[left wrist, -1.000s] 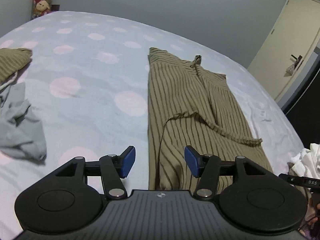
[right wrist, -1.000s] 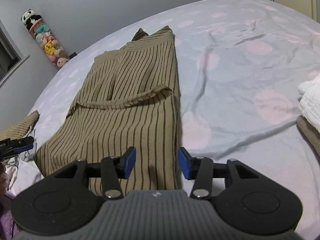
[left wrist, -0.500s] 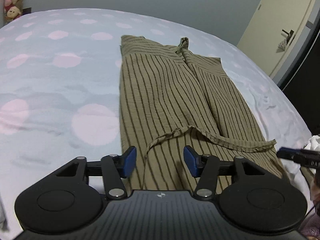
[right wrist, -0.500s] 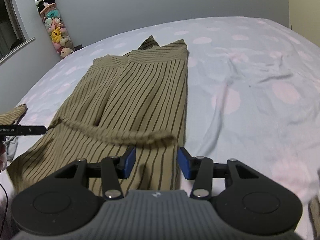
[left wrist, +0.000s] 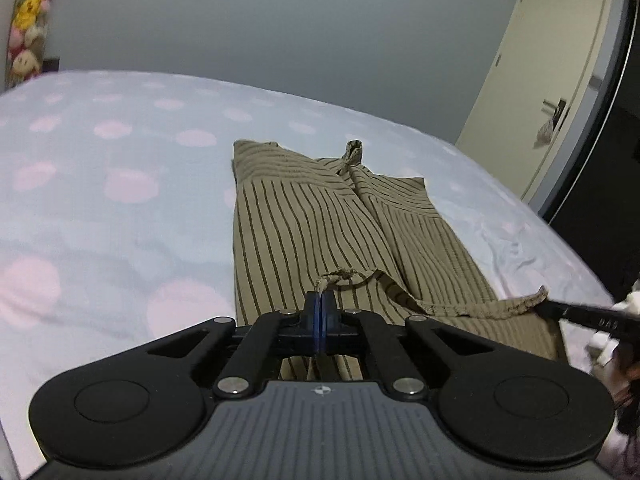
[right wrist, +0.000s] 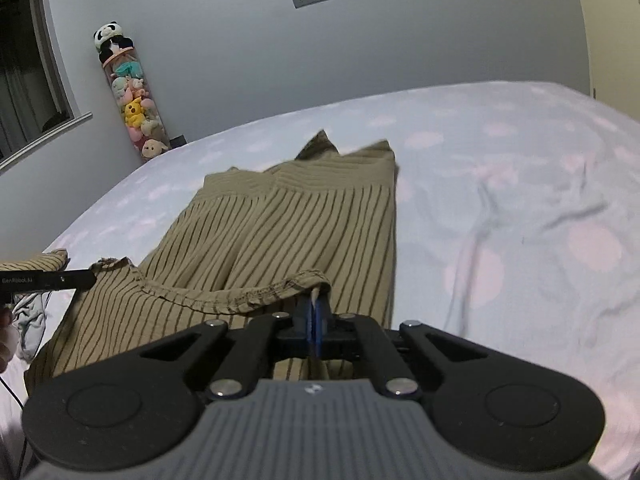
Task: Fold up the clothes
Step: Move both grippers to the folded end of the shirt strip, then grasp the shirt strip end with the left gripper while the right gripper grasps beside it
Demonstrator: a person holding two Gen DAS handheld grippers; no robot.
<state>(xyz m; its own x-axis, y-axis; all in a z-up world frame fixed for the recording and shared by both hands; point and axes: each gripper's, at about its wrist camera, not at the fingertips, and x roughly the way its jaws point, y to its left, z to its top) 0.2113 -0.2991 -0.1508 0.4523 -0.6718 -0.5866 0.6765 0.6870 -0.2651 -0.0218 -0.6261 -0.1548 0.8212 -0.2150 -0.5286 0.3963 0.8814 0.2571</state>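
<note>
A: Striped garment [left wrist: 304,232] first, from the left wrist view: it lies lengthwise on the bed [left wrist: 100,208], far end flat, near hem lifted. The left tool [left wrist: 319,312] is pinched tight on one corner of that hem, pads together with cloth between them.

B: And the black bar at the right edge?

A: That is the right tool [left wrist: 576,314], reaching the hem's other corner. Whether it is clamped cannot be told from this side.

B: The right wrist view settles it?

A: Yes. There the right tool [right wrist: 313,316] is closed on its corner of the striped garment [right wrist: 288,232], and the hem sags in a shallow curve across to the left tool [right wrist: 60,278] at the left edge. The bed [right wrist: 520,208] beyond is wrinkled.

B: How will the cloth behave?

A: Light and limp, I judge; it droops between the two grips and carries no shape of its own. The hem corners look like the proper hold, kept apart so the edge stays taut.

B: What is the heap under the left tool?

A: Possibly more laundry; too little of it shows to say.
</note>
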